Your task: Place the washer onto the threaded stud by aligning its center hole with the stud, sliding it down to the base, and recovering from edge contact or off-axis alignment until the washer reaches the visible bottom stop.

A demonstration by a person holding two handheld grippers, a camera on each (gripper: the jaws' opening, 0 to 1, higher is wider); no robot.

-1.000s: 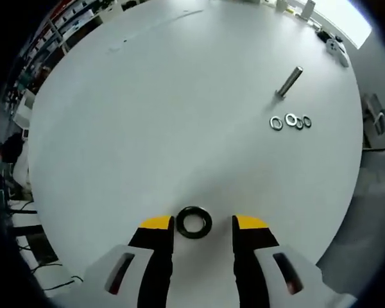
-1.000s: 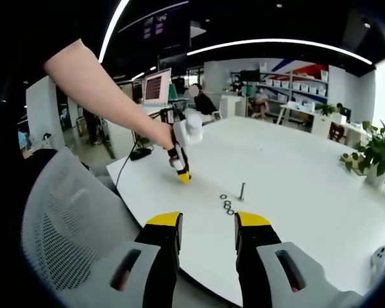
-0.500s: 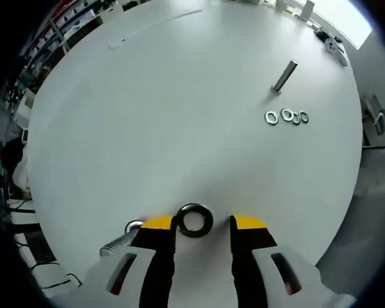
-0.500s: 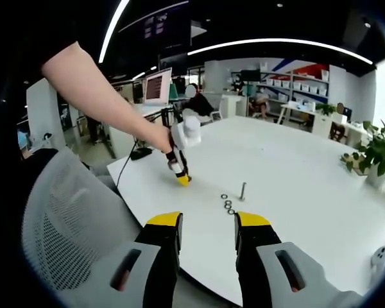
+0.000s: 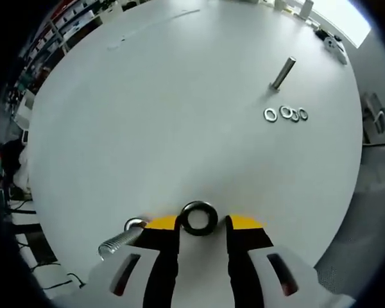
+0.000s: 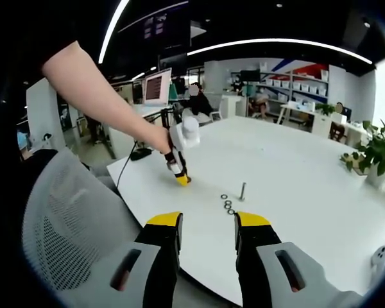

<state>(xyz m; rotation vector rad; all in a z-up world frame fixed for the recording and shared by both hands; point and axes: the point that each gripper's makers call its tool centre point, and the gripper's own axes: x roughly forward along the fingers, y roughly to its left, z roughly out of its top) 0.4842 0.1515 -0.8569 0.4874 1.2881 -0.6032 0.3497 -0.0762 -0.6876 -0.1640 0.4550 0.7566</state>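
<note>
A: What was the largest thing there?

B: The white table (image 5: 179, 96), with a grey mesh chair (image 6: 58, 224) at its near edge in the right gripper view.

A: And the grippers?

B: The left gripper (image 5: 201, 224) pointed down at the near edge of the table, its jaws spread either side of a dark washer (image 5: 199, 218) lying flat; whether they touched it could not be told. The right gripper (image 6: 207, 224) hung over the chair, its jaws apart and grasping nothing.

A: The stud?

B: The threaded stud (image 5: 282, 72) stood upright far off to the right, 4 small washers (image 5: 286, 114) in a row just beside it. A coiled spring (image 5: 119, 236) lay left of the left gripper.
</note>
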